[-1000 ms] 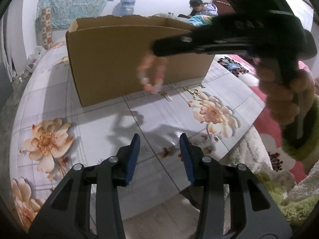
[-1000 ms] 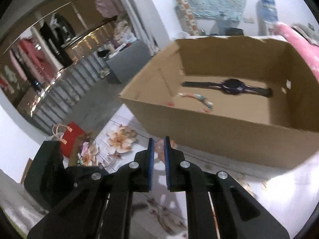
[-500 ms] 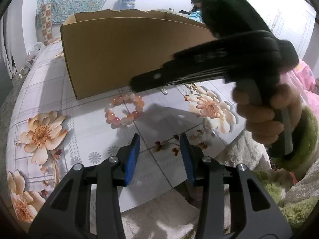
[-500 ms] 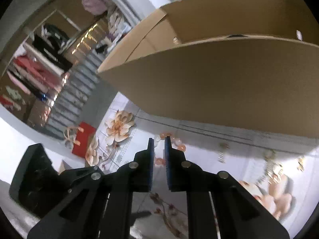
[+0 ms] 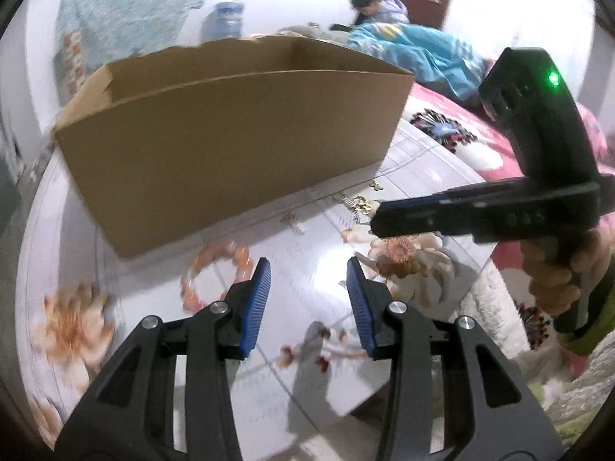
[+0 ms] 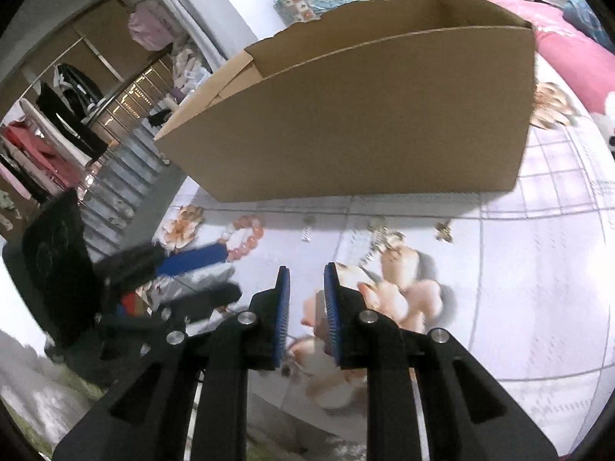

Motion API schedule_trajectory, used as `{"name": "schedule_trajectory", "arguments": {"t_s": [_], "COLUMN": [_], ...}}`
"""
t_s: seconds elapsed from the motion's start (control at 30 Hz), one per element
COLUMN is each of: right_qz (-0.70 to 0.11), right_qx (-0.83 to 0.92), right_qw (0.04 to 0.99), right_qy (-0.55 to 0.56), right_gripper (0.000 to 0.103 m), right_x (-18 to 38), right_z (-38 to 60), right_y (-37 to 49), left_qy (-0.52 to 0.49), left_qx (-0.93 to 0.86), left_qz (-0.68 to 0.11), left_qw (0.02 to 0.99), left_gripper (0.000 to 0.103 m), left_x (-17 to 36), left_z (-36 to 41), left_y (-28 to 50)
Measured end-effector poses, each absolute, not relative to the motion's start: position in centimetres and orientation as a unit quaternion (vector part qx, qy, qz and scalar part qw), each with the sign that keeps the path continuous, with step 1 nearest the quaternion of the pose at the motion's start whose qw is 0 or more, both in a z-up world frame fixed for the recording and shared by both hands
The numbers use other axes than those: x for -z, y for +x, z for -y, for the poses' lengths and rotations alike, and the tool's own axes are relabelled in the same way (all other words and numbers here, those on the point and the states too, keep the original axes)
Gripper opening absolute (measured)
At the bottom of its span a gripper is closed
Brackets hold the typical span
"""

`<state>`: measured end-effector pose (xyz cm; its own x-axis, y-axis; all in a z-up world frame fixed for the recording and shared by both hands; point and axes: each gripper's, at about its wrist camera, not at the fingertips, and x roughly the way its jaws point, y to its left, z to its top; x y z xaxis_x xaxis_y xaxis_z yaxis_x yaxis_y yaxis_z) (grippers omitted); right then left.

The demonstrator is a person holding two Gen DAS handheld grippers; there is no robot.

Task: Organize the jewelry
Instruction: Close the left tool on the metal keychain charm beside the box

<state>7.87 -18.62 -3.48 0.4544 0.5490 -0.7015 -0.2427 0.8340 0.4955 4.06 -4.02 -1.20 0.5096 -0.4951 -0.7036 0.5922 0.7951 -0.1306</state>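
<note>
right wrist view | right gripper jaws opening, empty | bead bracelet on table

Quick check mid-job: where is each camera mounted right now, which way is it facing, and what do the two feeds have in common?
Left wrist: sits on the left gripper, looking down and forward at the floral table; its open fingers and the hand holding the right gripper show.
Right wrist: sits on the right gripper, facing the table, jaws opening with nothing between; the left gripper shows at left.
Shared: cardboard box, pink bead bracelet, small gold pieces.
</note>
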Motion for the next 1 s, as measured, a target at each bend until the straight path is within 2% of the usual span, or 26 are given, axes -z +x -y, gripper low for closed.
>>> {"name": "schedule_trajectory", "arguments": {"t_s": [0.17, 0.47, 0.53, 0.77, 0.9, 1.0], "right_qz": [-0.46, -0.456, -0.455, -0.453, -0.454, -0.453], "right_qx": [-0.245, -0.262, -0.263, -0.263, -0.261, -0.261], "right_qw": [0.837, 0.829, 0.829, 0.826, 0.826, 0.826], "right_qy": [0.169, 0.188, 0.193, 0.205, 0.21, 0.211], "right_gripper": [0.019, 0.019, 0.019, 0.019, 0.019, 0.019], "right_x": [4.0, 5.2, 5.4, 5.8, 6.0, 6.2], "right_z": [19.1, 20.0, 20.4, 20.8, 21.1, 21.3], "right_y": [7.9, 8.4, 8.6, 8.7, 8.8, 8.7], "left_qy": [0.124, 0.155, 0.159, 0.172, 0.175, 0.177], "left_qx": [0.321, 0.332, 0.333, 0.328, 0.33, 0.328], "left_qz": [-0.386, -0.408, -0.413, -0.416, -0.415, -0.415], "left_qw": [0.856, 0.836, 0.833, 0.831, 0.83, 0.83], "left_gripper": [0.036, 0.036, 0.03, 0.019, 0.005, 0.005], "left_x": [1.1, 2.4, 2.8, 3.3, 3.2, 3.2], "left_z": [5.7, 7.3, 7.6, 8.0, 8.2, 8.3], "left_y": [6.2, 9.0, 9.5, 10.1, 10.0, 9.7]}}
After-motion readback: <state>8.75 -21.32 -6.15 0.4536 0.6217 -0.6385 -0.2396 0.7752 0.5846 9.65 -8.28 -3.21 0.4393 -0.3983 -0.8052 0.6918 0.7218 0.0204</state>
